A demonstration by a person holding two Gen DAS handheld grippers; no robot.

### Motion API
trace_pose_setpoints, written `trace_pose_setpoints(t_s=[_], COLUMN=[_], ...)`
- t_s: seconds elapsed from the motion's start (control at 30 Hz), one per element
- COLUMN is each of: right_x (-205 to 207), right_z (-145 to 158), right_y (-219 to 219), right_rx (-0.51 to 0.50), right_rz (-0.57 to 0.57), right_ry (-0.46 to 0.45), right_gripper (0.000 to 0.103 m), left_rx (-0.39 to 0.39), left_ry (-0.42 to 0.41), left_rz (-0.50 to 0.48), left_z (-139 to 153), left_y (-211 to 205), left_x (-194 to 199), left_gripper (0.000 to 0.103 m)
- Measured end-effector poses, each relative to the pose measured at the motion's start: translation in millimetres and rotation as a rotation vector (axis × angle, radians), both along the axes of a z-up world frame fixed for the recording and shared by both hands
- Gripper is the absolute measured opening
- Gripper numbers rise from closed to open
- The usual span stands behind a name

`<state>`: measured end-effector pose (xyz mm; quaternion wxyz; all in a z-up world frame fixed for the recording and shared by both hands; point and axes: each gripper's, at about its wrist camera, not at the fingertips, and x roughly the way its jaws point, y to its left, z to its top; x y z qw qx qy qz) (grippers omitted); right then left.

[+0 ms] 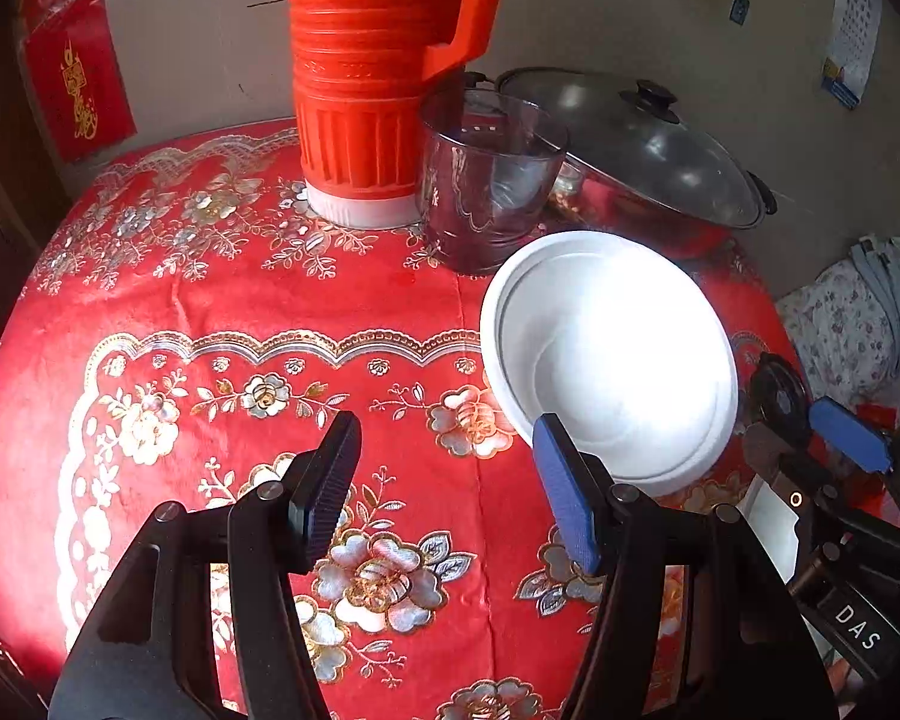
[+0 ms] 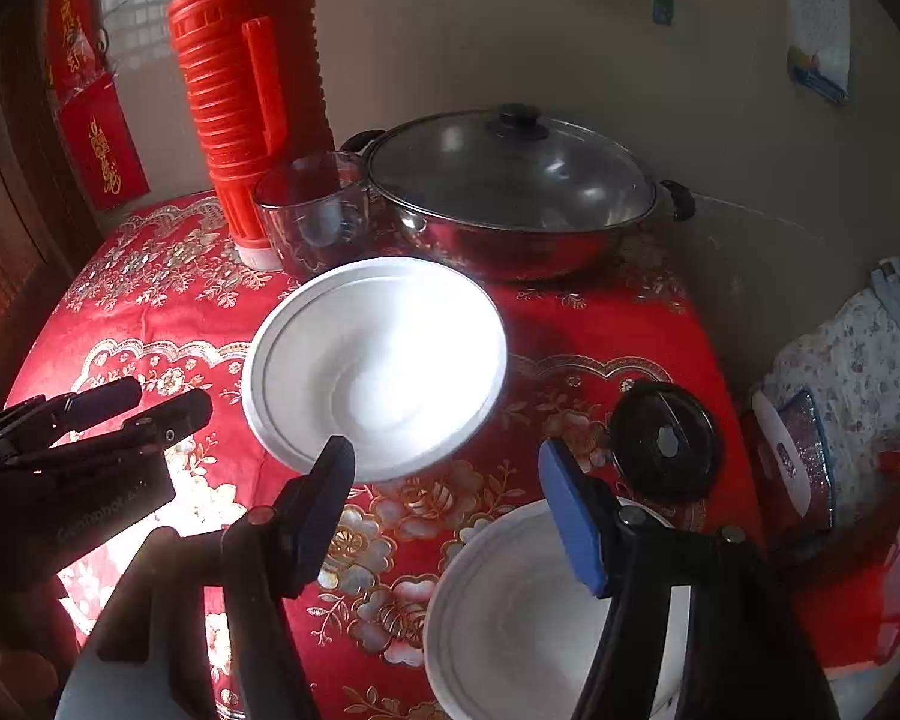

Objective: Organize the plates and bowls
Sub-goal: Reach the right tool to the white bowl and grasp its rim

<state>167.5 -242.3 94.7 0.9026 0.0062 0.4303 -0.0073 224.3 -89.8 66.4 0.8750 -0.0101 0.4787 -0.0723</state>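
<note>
Little looks done so far: two white dishes sit apart on the red floral table [image 2: 570, 324], not stacked. The larger white bowl [image 2: 375, 363] lies near the middle, just before the glass cup [image 2: 312, 210] and lidded pot [image 2: 510, 192]; a second white bowl [image 2: 528, 618] sits at the near edge under the right tool [image 2: 447, 516]. Both the right tool and the left tool [image 1: 447, 492] stand apart and hold nothing (the left one hovers beside the larger bowl), so gathering them is still ahead

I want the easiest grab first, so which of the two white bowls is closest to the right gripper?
The near white bowl, right under the right gripper; the other white bowl sits farther back by the glass cup.
</note>
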Motion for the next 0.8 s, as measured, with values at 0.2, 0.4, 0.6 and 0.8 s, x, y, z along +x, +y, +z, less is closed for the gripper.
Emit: trace_pose_setpoints(t_s=[0.2,0.4,0.6,0.8], right_x=[29,48,58,61], right_z=[-14,-30,-36,-41], right_y=[-15,-21,-21,-19], right_rx=[0.030,0.083,0.083,0.045], right_rz=[-0.015,-0.019,-0.014,-0.007], right_ry=[0.042,0.080,0.083,0.098], right_gripper=[0.064,0.064,0.062,0.019], left_rx=[-0.011,-0.014,0.002,0.066], left_ry=[0.017,0.060,0.090,0.080], left_rz=[-0.009,-0.016,-0.020,-0.015], left_z=[-8,-21,-34,-40], left_y=[-17,-31,-35,-39], left_x=[21,41,50,51], left_gripper=[0.060,0.060,0.060,0.035])
